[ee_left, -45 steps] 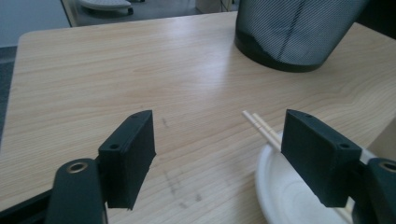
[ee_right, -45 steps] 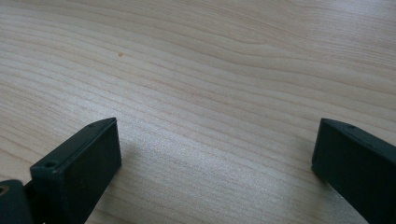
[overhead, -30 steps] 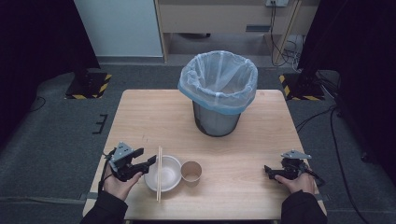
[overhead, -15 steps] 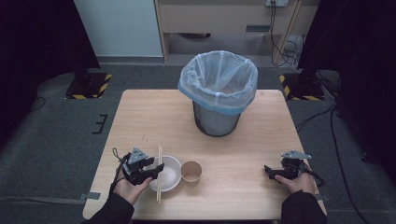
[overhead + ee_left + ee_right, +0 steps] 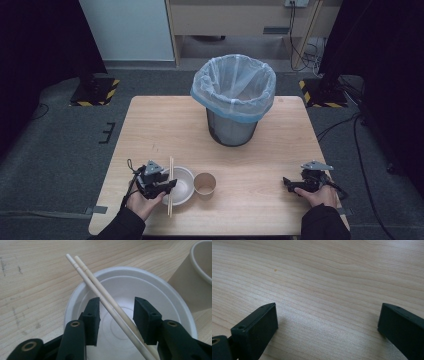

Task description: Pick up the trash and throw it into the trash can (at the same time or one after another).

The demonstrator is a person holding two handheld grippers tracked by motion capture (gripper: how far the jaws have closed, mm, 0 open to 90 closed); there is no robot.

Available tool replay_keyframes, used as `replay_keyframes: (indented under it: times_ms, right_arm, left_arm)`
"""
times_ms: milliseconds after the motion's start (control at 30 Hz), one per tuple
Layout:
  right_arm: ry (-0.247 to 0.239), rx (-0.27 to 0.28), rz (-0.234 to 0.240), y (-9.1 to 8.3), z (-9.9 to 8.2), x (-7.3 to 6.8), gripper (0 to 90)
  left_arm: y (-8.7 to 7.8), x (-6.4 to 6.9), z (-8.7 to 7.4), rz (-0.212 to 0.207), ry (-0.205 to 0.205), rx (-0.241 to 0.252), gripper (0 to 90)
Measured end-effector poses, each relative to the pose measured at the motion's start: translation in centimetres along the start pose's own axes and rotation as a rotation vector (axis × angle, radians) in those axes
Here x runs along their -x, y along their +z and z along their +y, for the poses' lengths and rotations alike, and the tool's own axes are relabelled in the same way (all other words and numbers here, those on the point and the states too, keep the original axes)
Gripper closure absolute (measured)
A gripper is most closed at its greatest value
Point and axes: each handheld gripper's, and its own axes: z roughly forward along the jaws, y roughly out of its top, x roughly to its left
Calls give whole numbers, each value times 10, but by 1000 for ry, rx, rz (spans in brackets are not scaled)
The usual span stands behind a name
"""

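A pair of pale wooden chopsticks (image 5: 100, 287) lies across a white disposable bowl (image 5: 130, 285) near the table's front left. My left gripper (image 5: 116, 312) hovers over the bowl with the chopsticks running slantwise between its jaws. The jaws have just been closing, and a gap still shows beside each pad. In the high view the left gripper (image 5: 169, 185) sits at the bowl's (image 5: 185, 176) left rim, over the chopsticks (image 5: 171, 167). My right gripper (image 5: 287, 182) rests low on the table at the front right, open, with bare wood between its jaws (image 5: 327, 327).
A brown paper cup (image 5: 204, 184) stands upright just right of the bowl, close to the left gripper (image 5: 192, 287). A mesh waste bin (image 5: 233, 100) lined with a pale blue bag stands at the table's middle back. The wooden table (image 5: 260, 165) ends just behind both hands.
The left gripper has moved right and down from beside the bowl to over it, and its jaws have narrowed around the chopsticks. The right gripper has stayed put.
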Motion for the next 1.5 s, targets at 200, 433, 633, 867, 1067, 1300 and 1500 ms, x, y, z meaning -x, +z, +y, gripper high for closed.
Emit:
replay_keyframes:
  times_ms: [200, 433, 633, 867, 1067, 1300, 1500]
  right_arm:
    - [-3, 1, 1, 0, 0, 0, 29]
    - [-2, 1, 1, 0, 0, 0, 29]
    - [-3, 0, 2, 0, 0, 0, 29]
    - [-3, 1, 2, 0, 0, 0, 29]
    - [-3, 1, 2, 0, 0, 0, 29]
    - [-3, 1, 2, 0, 0, 0, 29]
    - [-4, 1, 2, 0, 0, 0, 29]
  left_arm:
    - [2, -2, 0, -3, -9, -9, 605]
    - [4, -5, 0, -6, -23, -18, 651]
    - [4, -7, 1, -10, -24, -20, 709]
    - [11, -5, 3, -13, -10, -48, 743]
    - [10, -4, 4, -14, -3, -64, 793]
    - [8, -4, 5, -22, -3, -56, 795]
    - [6, -3, 6, -30, 1, -54, 796]
